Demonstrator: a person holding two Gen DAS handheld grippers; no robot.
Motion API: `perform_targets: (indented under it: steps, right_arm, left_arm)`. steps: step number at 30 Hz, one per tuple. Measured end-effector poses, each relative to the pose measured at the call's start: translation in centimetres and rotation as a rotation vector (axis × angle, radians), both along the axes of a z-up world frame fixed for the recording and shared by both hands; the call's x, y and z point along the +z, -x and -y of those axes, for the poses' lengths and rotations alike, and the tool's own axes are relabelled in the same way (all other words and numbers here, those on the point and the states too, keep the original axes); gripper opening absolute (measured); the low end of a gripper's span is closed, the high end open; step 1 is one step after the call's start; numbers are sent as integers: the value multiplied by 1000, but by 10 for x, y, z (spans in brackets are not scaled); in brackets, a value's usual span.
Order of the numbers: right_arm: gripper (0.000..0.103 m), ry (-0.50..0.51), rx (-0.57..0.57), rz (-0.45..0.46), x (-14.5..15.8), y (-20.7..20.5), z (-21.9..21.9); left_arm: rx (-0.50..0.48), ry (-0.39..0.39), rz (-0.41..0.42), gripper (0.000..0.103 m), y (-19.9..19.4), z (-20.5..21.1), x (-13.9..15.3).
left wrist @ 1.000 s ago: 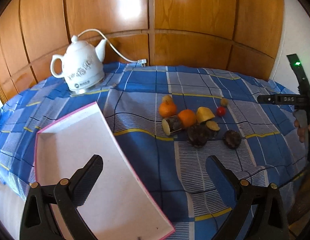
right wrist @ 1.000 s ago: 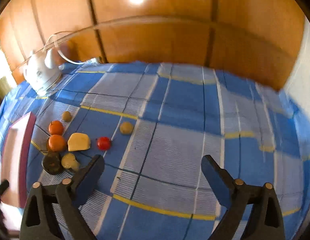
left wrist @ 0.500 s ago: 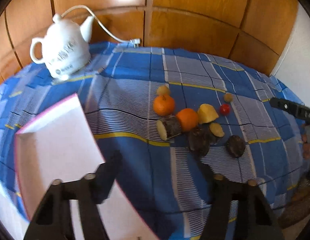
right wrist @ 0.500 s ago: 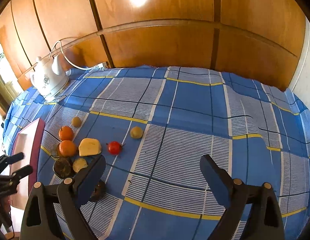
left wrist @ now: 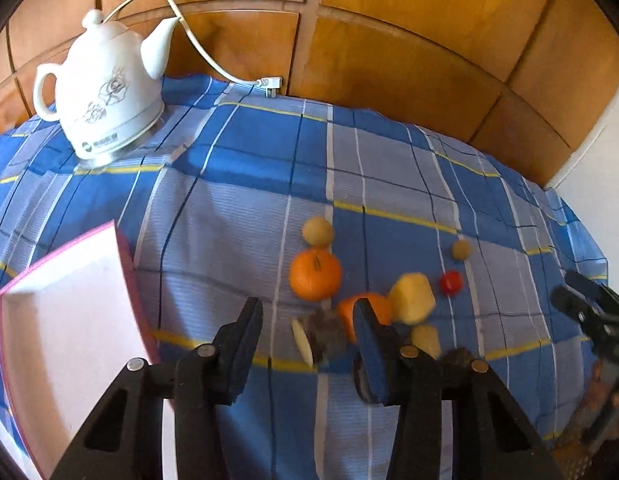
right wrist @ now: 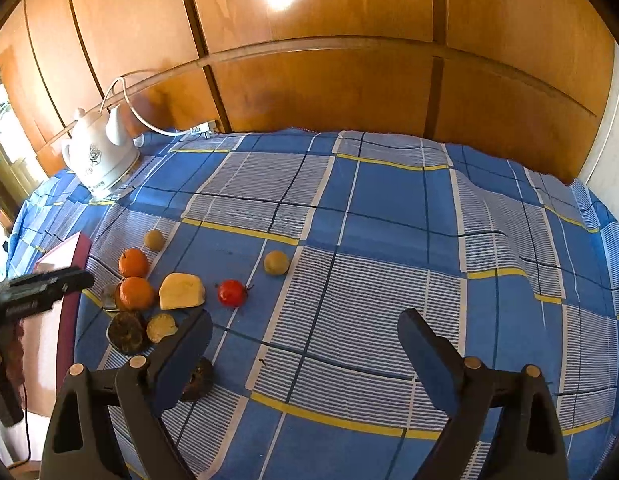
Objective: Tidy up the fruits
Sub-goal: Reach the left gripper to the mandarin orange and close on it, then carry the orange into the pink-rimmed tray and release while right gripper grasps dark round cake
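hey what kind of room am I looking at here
Probably a home dining or living room. A table under a blue checked tablecloth stands against wood-panelled cabinetry, with a white electric kettle and loose fruit such as an orange on it.

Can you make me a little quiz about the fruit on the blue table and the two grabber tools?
1. True or false: the white ceramic kettle stands on the blue checked tablecloth.
2. Which is nearest the small red tomato-like fruit? A) the pale yellow cut fruit chunk B) the kettle C) the white tray with pink rim
3. Fill in: the left tool hovers open over the brown cut fruit piece, and the right tool holds ____.

Key: 1 true; 2 A; 3 nothing.
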State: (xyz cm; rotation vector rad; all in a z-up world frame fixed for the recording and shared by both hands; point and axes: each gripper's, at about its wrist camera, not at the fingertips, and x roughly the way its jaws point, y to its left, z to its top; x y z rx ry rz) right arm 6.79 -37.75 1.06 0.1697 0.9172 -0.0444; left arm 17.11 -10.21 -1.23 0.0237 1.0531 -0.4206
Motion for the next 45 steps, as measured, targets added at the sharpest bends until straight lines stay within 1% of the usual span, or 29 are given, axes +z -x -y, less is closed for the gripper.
perform_targets:
  steps: [4, 8, 10, 11, 12, 13, 15, 16, 17, 18, 20, 21, 23, 24, 26, 27, 28, 31, 34, 37, 39, 41, 45]
  right_arm:
    - [95, 2, -2, 6, 1, 0, 1]
    - [95, 3, -1, 6, 1, -1, 1]
    - [95, 7, 1, 4, 0, -2, 1]
    - [95, 6, 2, 3, 0, -2, 0]
    - [89, 8, 2, 2, 0, -2, 0]
    - [86, 13, 4, 0, -1, -3, 0]
    - [76, 20, 8, -12, -4, -4, -1]
    - [72, 19, 16, -21, -6, -5, -2]
    - [66, 18, 22, -27, -7, -6, -2]
    - [63, 16, 28, -32, -8, -6, -3]
    - [60, 5, 40, -41, -11, -7, -5]
    - [58, -5, 45, -48, -12, -7, -5]
    - [56, -37, 66, -61, -15, -8, -6]
    - [55, -54, 78, -67, -16, -8, -7]
    - [55, -148, 155, -105, -21, -10, -14]
    - [55, -175, 190, -120, -23, -11, -20]
    - [55, -182, 238, -132, -25, -11, -29]
    - [55, -118, 322, -164, -33, -8, -54]
    - [55, -69, 355, -198, -43, -7, -68]
    - [59, -73, 367, -210, -48, -7, -72]
    - [67, -81, 388, -215, -50, -7, -77]
    - [68, -59, 403, -226, -55, -10, -85]
    - [68, -31, 414, -254, -67, -17, -99]
  left_arm:
    - [-17, -25, -17, 48, -20, 15, -10]
    - [-28, -21, -92, 50, -39, 29, -28]
    - [-27, -40, -90, 49, -43, 34, -34]
    - [-23, -61, -74, 44, -44, 36, -36]
    - [-26, -71, -61, 39, -45, 37, -38]
    - [-29, -58, -59, 39, -46, 36, -38]
    - [-22, -22, -62, 38, -48, 29, -37]
    - [-19, -12, -61, 38, -48, 26, -36]
    - [-9, -5, -49, 38, -47, 22, -34]
    - [-3, 3, -41, 38, -46, 19, -32]
    - [11, 45, -28, 38, -42, 9, -25]
    - [16, 54, -17, 38, -40, 6, -22]
    - [20, 64, 11, 38, -33, -1, -13]
    - [20, 75, 23, 38, -28, -6, -8]
    - [22, 97, 37, 38, -21, -14, 0]
    - [25, 107, 44, 38, -16, -20, 3]
    - [29, 115, 49, 38, -12, -24, 6]
    - [41, 130, 64, 38, 2, -40, 13]
    - [52, 137, 84, 38, 18, -59, 18]
    - [74, 146, 91, 38, 31, -79, 21]
    - [97, 136, 102, 38, 40, -95, 21]
    - [121, 116, 113, 38, 47, -109, 20]
    - [182, 107, 114, 38, 54, -139, 16]
